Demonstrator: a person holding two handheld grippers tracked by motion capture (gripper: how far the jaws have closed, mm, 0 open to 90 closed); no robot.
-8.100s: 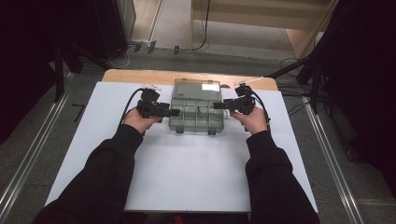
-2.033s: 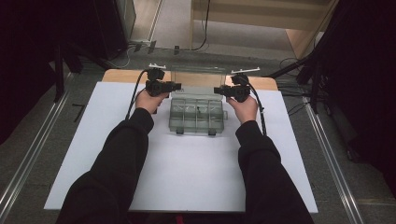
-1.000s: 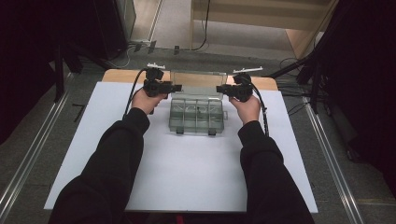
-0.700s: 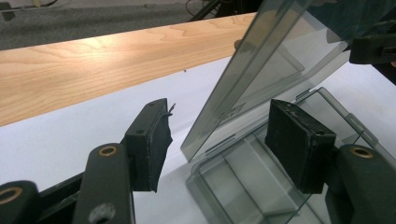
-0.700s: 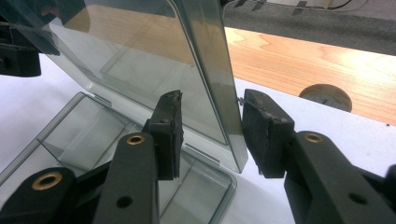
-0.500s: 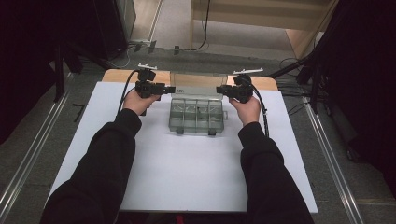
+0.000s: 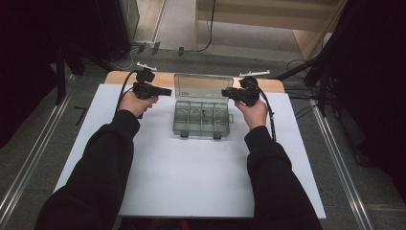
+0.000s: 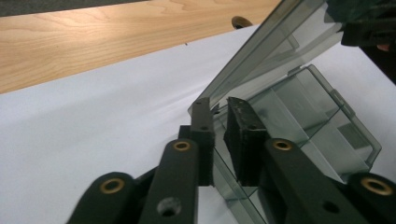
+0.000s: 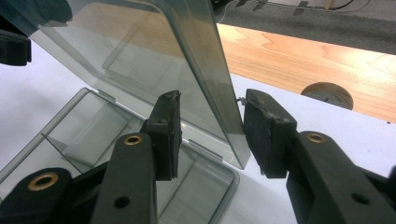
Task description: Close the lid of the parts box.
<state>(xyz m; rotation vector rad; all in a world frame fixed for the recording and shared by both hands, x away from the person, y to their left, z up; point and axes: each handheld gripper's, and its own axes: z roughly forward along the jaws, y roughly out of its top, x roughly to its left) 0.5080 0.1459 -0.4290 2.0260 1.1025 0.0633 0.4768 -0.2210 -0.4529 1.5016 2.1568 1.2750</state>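
Note:
A clear plastic compartment box [image 7: 201,120] lies on the white board with its lid [image 7: 203,86] standing up open at the back. My right gripper [image 7: 226,93] is at the lid's right edge. In the right gripper view, the right gripper [image 9: 212,100] is open and straddles the lid [image 9: 154,51] with gaps beside both pads. My left gripper [image 7: 167,91] hangs just left of the lid. Its jaws have just been closing, and in the left gripper view the left gripper [image 8: 218,105] is shut to a narrow slit with nothing pinched. The box [image 8: 303,121] lies right behind it.
The white board [image 7: 191,182] covers most of a wooden tabletop [image 7: 115,76], which shows as a strip at the back with a round hole [image 9: 327,93]. Both sleeves reach in from the bottom edge. Metal rails and cables run along the floor on both sides.
Over the last second my left hand has drawn leftward off the lid and its jaws have come together. The right hand and the box have stayed put.

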